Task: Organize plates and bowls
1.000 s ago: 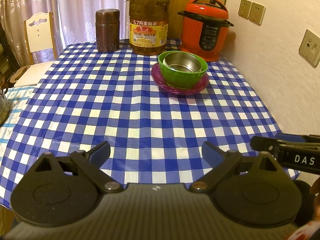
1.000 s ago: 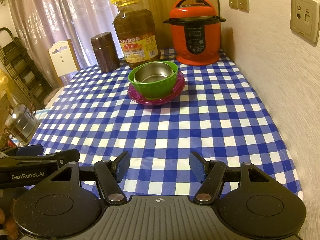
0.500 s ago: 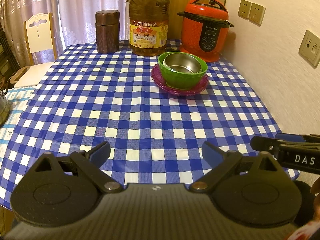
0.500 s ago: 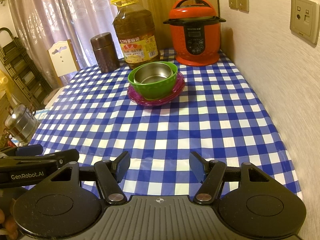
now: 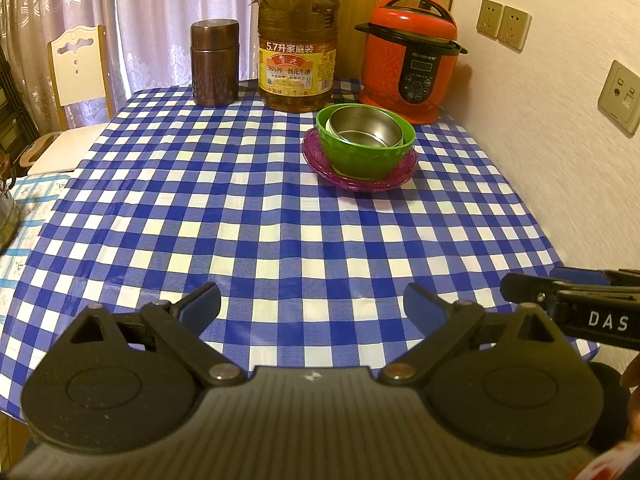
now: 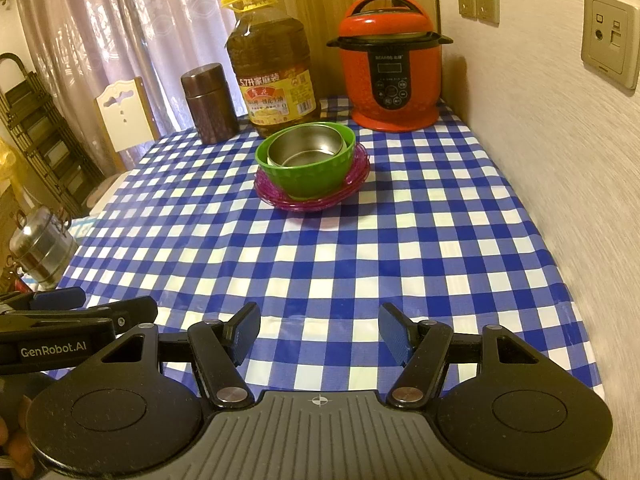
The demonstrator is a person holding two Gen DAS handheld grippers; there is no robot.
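Steel bowl (image 5: 366, 130) nests in green bowl (image 5: 366, 148) on purple plate (image 5: 360, 178) beside the cooker (image 5: 410, 68) — stacking looks done; left gripper (image 5: 312, 306) and right gripper (image 6: 320, 330) gape wide, empty.

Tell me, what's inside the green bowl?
A shiny round metal bowl sits nested inside the green plastic bowl, tilted against one side. It looks empty. The green bowl's bottom is covered, so anything underneath stays hidden.

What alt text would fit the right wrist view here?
A steel bowl sits nested in a green bowl on a purple plate, far across a blue checked tablecloth. The right gripper hangs open and empty near the table's front edge.
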